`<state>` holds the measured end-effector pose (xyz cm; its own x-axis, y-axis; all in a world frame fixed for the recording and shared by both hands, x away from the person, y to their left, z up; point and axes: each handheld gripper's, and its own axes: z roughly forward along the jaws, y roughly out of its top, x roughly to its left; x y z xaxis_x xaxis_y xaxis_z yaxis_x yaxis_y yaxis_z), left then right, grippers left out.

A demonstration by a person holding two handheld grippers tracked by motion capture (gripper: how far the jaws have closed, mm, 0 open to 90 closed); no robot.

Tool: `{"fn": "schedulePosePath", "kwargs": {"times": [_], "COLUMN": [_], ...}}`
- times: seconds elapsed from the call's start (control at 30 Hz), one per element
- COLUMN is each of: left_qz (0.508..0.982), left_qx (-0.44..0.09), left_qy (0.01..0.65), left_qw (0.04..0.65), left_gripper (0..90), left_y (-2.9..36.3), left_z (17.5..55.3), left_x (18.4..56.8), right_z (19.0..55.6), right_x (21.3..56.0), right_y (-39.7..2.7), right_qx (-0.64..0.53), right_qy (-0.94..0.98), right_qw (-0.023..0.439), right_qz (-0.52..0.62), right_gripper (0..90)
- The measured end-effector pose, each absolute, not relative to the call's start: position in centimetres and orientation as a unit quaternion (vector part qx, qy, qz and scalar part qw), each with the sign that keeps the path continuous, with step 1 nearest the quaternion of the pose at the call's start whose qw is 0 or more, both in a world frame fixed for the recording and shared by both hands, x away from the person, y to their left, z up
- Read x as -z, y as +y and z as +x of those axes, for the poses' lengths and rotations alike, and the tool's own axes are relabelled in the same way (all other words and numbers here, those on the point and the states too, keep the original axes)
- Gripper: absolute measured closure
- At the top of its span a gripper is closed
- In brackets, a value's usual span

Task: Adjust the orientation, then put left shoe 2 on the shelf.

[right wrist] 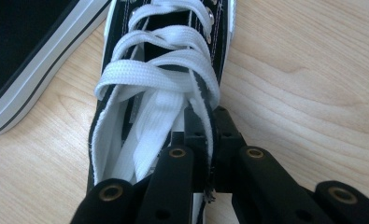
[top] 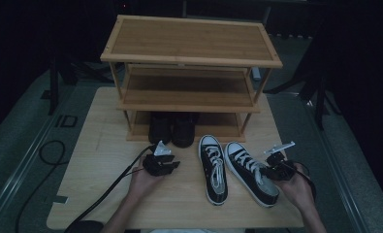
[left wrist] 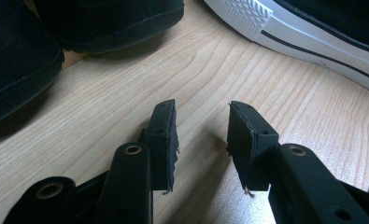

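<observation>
**Right tongs gripping the collar of the right-hand sneaker**

You are holding the right tongs (right wrist: 205, 140) clamped on the side wall of the right sneaker (top: 252, 172), one jaw inside the opening and one outside, just behind the last eyelets. You are pinching thin canvas, so, judging from the grip, you are best lifting straight up and slowly, letting the toe hang before you carry it toward the shoe rack (top: 189, 53); a quick swing is likely to twist the shoe out of the pads. You are keeping the left tongs (left wrist: 201, 140) apart and empty, hovering low over the bare surface (top: 106, 194) near the two dark shoes (top: 172, 127); you could be readying them to steady the toe if it droops.

The sneaker you are gripping is a black canvas lace-up with white laces (right wrist: 159, 74), a white rubber toe cap and a white sole band with a dark stripe. It is lying upright toward the near right corner of the surface, toe angled toward the rack, just beside its partner, the left sneaker (top: 213, 170), and apart from it. The dark shoes are sitting at the rack's bottom shelf, toward the far edge.
</observation>
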<state>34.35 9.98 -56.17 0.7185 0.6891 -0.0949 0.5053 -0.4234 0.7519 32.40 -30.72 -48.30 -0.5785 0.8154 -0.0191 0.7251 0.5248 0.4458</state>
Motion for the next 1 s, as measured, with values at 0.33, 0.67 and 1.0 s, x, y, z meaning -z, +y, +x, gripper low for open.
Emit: {"fn": "schedulePosePath", "kwargs": {"times": [0.33,0.67,1.0], "left_qz": [0.835,0.836,0.838], "left_qx": [-0.113,-0.113,-0.115], "left_qy": [0.358,0.357,0.354], "left_qw": [0.402,0.402,0.399], "left_gripper": [62.9,62.9,62.8], "left_y": [10.0,10.0,9.9], "left_z": [34.4,34.4,34.4], "left_x": [56.2,56.2,56.2], "right_z": [32.7,33.7,34.3], "right_x": [47.3,45.6,44.2], "right_y": [-30.9,-31.5,-31.9], "right_qx": [-0.189,-0.186,-0.199], "right_qy": [0.878,0.885,0.885], "right_qw": [0.112,0.125,0.135], "right_qz": [0.426,0.407,0.398], "right_gripper": [88.1,88.1,88.1]}}
